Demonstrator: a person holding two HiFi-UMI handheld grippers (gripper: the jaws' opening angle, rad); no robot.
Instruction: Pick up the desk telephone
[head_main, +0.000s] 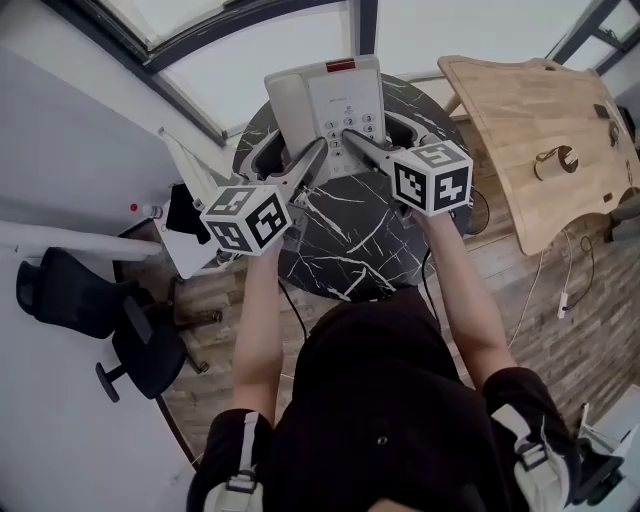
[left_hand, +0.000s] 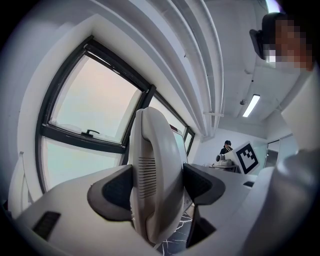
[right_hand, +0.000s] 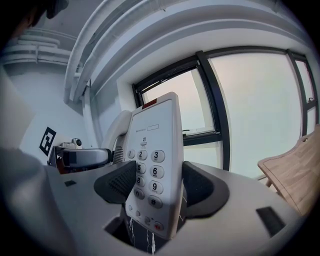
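Note:
The white desk telephone (head_main: 325, 95) is held up over the round black marble table (head_main: 345, 250), its far end toward the window. My left gripper (head_main: 312, 160) is shut on its left side, where the handset (left_hand: 150, 175) lies in its cradle; both dark pads (left_hand: 116, 189) press against it. On the keypad side of the telephone (right_hand: 152, 160) my right gripper (head_main: 352, 140) is shut, pads (right_hand: 200, 187) squeezing the body from both sides. Only the marble top shows beneath the telephone in both gripper views.
A light wooden table (head_main: 545, 130) stands to the right, a black office chair (head_main: 85, 300) on the floor at lower left. A white stand (head_main: 190, 185) leans by the round table's left edge. Large windows lie ahead. A person (left_hand: 227, 148) stands far off.

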